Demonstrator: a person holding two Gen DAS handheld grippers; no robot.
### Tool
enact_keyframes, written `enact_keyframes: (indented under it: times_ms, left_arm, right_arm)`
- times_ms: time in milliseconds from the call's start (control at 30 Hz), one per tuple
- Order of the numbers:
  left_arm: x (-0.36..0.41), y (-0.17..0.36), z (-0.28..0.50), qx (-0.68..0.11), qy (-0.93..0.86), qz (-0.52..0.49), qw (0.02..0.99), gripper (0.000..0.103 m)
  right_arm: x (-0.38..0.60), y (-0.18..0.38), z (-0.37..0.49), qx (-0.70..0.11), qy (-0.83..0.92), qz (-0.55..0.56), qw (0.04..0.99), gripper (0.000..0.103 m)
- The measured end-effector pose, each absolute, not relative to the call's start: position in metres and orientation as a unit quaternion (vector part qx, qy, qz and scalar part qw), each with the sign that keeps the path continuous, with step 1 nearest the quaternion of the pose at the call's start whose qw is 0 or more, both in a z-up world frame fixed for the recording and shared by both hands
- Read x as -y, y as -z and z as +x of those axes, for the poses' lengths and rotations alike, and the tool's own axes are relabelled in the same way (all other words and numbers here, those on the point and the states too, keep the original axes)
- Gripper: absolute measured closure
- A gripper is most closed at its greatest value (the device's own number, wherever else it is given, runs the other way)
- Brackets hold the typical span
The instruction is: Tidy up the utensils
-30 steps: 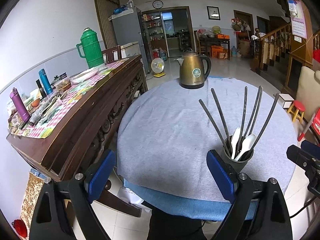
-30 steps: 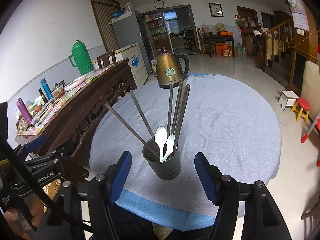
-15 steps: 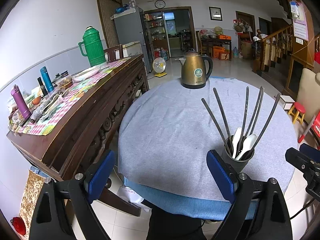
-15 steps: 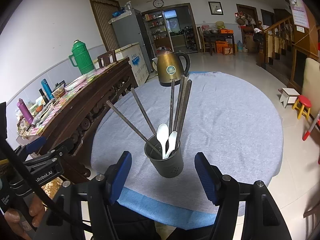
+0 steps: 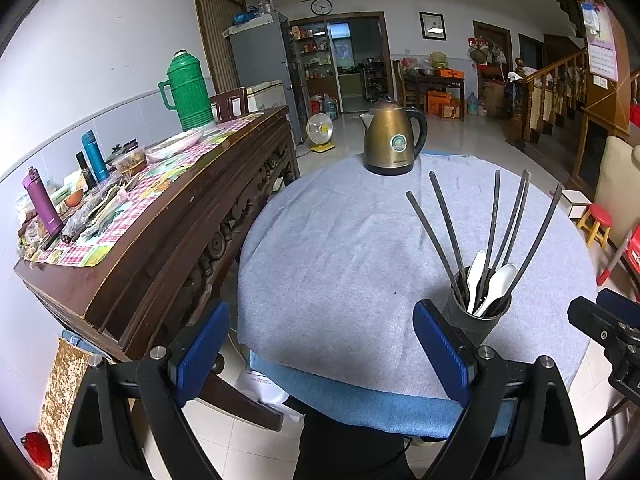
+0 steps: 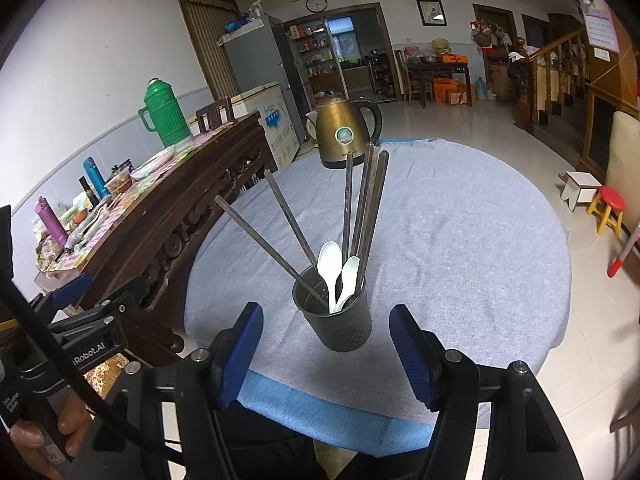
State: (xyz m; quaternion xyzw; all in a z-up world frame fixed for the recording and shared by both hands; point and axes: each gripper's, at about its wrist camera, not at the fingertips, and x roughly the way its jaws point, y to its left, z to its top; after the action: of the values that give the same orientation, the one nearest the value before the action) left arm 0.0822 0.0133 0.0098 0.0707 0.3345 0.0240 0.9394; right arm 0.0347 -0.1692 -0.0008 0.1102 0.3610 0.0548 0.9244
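Note:
A dark grey utensil cup stands near the front edge of the round table with its grey-blue cloth. Several dark chopsticks and two white spoons lean in it. My right gripper hovers just in front of the cup, open, with nothing between its blue pads. Left of the cup, over the table's near edge, my left gripper is open and empty. The right gripper's tip shows at the left wrist view's right edge.
A bronze electric kettle stands at the table's far side. A long wooden sideboard with a green thermos, bottles and dishes runs along the left. A red stool and a white one sit on the floor to the right.
None of the objects moved. Both views shifted only slightly, and both grippers keep the same opening.

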Motion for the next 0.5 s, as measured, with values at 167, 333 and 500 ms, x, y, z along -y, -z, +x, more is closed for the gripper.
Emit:
enact_keyframes:
  times_ms: [167,333,500]
  left_arm:
    - [-0.0134,-0.0101,0.0812,-0.335,-0.023,0.071,0.939,0.010]
    - [-0.0133,-0.0101,0.0812,-0.335,-0.024,0.071,0.939,0.010]
    - [-0.0130,-0.0101,0.0808,-0.335,-0.023,0.071,0.939,0.010]
  right_arm:
    - [0.1697,0.0011,0.0335,-0.360,-0.054,0.112,0.925,0.034]
    - [0.1685,0.0018,0.0340,-0.361,-0.054,0.112,0.924,0.034]
    - [0.1681,0.0021,0.0341,-0.362,-0.055,0.113,0.924,0.034]
